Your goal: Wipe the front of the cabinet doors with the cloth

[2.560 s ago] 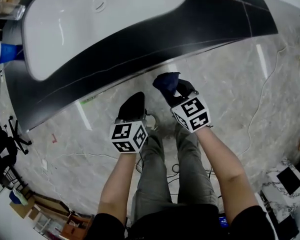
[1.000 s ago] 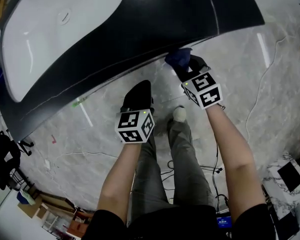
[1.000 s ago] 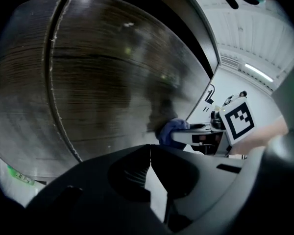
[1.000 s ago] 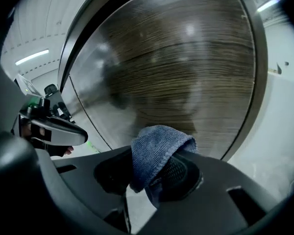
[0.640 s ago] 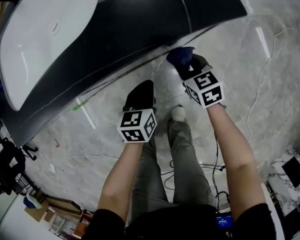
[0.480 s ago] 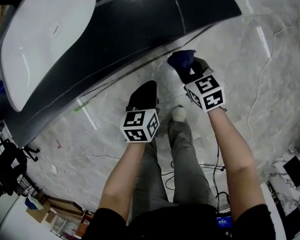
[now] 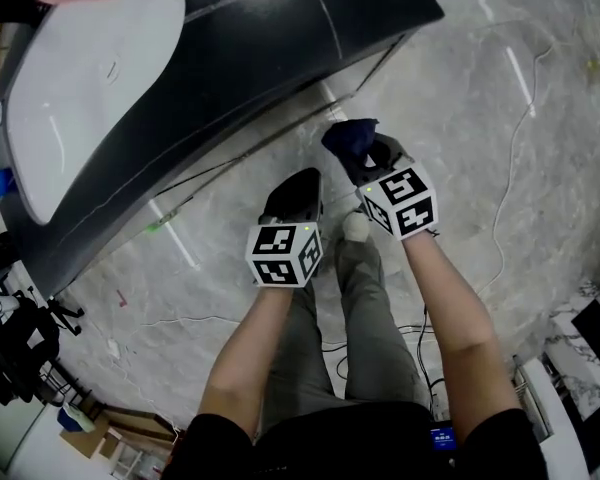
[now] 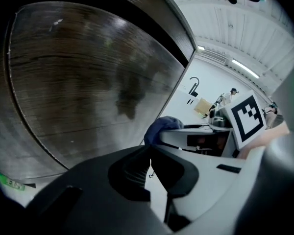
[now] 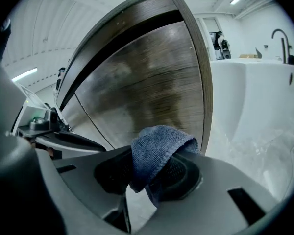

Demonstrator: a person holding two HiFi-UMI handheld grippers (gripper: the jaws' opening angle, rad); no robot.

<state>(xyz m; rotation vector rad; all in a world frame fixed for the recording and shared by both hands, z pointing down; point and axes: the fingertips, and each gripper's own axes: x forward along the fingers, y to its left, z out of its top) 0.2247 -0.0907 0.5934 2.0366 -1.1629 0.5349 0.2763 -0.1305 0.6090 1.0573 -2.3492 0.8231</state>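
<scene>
The right gripper (image 9: 149, 180) pinches the blue cloth (image 9: 157, 148) between its fingers. The left gripper (image 8: 149, 156) has its fingers pressed together on nothing. The cloth is near the outer edge of the cabinet door (image 9: 142, 82). To wipe well, I think it must press flat and move in even strokes.

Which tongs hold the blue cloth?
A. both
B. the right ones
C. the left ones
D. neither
B: the cloth is pinched in the right tongs, while the left tongs are shut on nothing.
</scene>
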